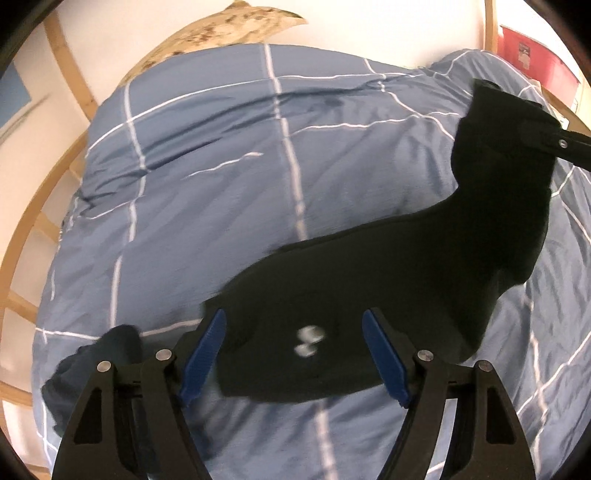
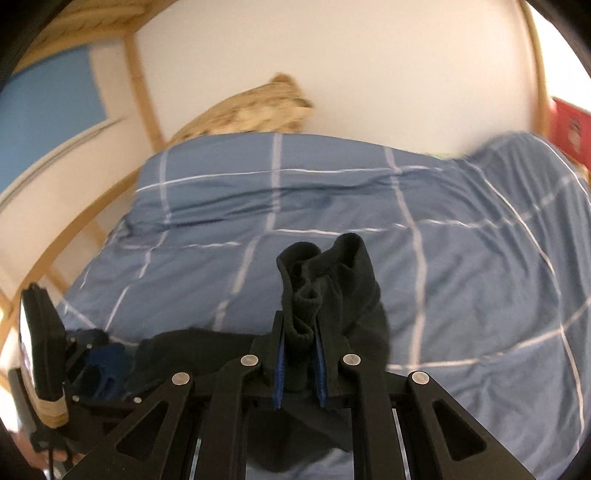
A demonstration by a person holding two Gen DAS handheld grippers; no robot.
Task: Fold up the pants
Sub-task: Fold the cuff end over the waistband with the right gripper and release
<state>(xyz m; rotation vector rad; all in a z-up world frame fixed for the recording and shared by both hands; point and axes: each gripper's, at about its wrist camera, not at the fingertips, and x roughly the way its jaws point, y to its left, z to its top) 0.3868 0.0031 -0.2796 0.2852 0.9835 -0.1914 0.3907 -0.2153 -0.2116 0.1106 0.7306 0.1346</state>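
Observation:
Black pants (image 1: 388,266) lie across a blue checked duvet (image 1: 221,184). Their waist end, with two silver buttons (image 1: 308,341), sits between the blue pads of my left gripper (image 1: 295,354), which stands open and wide. My right gripper (image 2: 299,354) is shut on a bunched cuff end of the pants (image 2: 325,273). In the left wrist view the right gripper (image 1: 546,140) holds that leg end up at the upper right, above the duvet. The left gripper (image 2: 99,365) shows at the lower left of the right wrist view.
A dark blue garment (image 1: 92,369) lies crumpled at the duvet's near left edge. A patterned pillow (image 1: 229,26) leans on the white wall behind the bed. A wooden bed frame (image 1: 70,74) runs along the left. A red box (image 1: 535,55) stands at the far right.

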